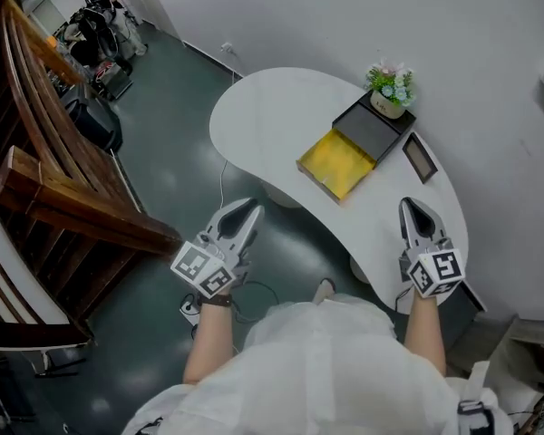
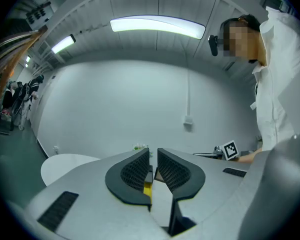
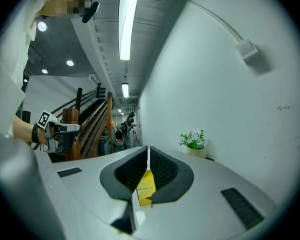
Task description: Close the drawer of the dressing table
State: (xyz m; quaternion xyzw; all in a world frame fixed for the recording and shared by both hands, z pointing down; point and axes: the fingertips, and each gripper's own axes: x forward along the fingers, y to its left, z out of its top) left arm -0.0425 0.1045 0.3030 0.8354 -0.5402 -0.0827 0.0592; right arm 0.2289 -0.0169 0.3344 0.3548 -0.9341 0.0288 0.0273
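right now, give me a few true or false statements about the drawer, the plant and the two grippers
1. The yellow drawer stands pulled out of the black box. True.
2. The flower pot stands on the floor. False: it stands on the black box, at the far side of the table.
3. The right gripper has its jaws together, with nothing held. True.
4. The left gripper touches the drawer. False: it is apart from it, near the table's front edge.

— Where is there room over the surface [image 1: 263, 116]?
— Its left half lies bare, and the floor before the open drawer [image 1: 337, 164] front is free.
— What stands in the way?
— Behind the drawer, the black box [image 1: 374, 127] and plant [image 1: 390, 87] stand against the wall. A dark frame [image 1: 420, 159] lies just right.
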